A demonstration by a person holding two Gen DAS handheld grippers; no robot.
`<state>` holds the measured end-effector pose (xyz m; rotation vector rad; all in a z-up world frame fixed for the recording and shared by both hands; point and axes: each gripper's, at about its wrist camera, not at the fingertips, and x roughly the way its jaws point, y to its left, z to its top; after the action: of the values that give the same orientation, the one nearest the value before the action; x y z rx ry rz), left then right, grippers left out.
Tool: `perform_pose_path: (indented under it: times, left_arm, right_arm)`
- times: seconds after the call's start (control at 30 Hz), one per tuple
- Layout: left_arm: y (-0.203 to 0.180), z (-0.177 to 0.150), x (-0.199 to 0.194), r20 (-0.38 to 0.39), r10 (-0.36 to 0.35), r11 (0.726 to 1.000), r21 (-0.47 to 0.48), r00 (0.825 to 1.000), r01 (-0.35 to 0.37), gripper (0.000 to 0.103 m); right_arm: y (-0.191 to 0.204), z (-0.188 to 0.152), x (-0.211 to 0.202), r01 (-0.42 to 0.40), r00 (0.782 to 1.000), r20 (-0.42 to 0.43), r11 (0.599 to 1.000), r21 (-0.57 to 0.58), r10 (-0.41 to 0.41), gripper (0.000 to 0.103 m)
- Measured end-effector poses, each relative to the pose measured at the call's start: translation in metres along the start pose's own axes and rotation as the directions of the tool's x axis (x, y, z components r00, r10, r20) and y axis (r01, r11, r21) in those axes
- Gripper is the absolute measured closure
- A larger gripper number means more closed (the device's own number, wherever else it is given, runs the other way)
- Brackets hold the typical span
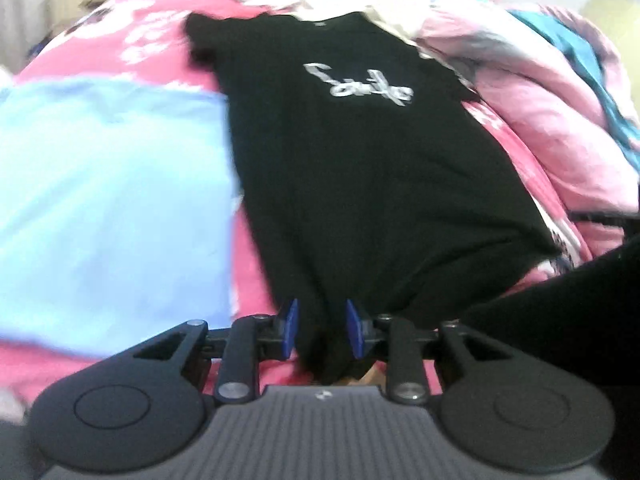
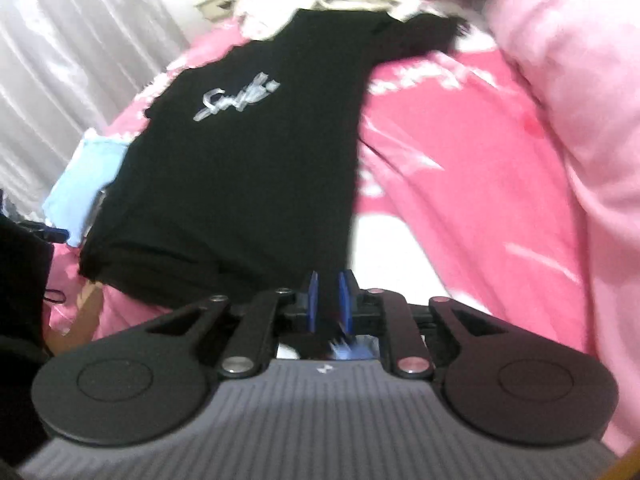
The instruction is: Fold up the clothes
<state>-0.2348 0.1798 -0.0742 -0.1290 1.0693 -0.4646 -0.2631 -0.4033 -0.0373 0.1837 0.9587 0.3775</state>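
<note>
- Bed (image 1: 168, 36) with a pink flowered cover fills both views; no bench here, the bed is the work surface.
- Pale pink quilt (image 2: 568, 120) is bunched along the right side of the bed, next to the shirt's right sleeve.
- Black T-shirt (image 1: 360, 160) lies spread face up on the bed, silver script print on the chest, collar at the far end, hem toward the cameras.
- Light blue cloth (image 1: 104, 200) lies flat just left of the shirt, touching its left edge.
- White clothes are heaped beyond the collar; too blurred to sort.
- Left claw (image 1: 322, 330) sits at the hem's left corner; blue pads stand apart with a fold of black cloth hanging loose between them, so it reads as open, not pinching.
- Right claw (image 2: 331, 304) sits at the hem's right corner; pads are a narrow gap apart, dark cloth in the slot, and I cannot tell whether they press on it.
- Step, my read: shirt is laid out flat, folding itself not yet begun; hem corners look to be at the point of release.
- Next move likely calls for clearing both claws off the hem, then gripping one side edge and sleeve to fold inward.
- Risk: cloth snagging on a pad and dragging the hem crooked.
</note>
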Motion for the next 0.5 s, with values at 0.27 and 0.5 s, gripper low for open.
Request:
perform_pose_path:
  times: [0.27,0.5]
  left_arm:
    - [-0.048,0.005,0.042,-0.136,-0.071,0.936,0.333,0.988,0.113,0.078]
    - [-0.042,0.003,0.056,-0.195,-0.07,0.911,0.387,0.978,0.142,0.086]
  right_arm:
    - [0.095,0.011,0.065,-0.17,0.979,-0.179,0.873,-0.457,0.097,0.091]
    - [0.117,0.003,0.095,-0.227,0.956,-0.285,0.779,-0.584,0.066,0.091]
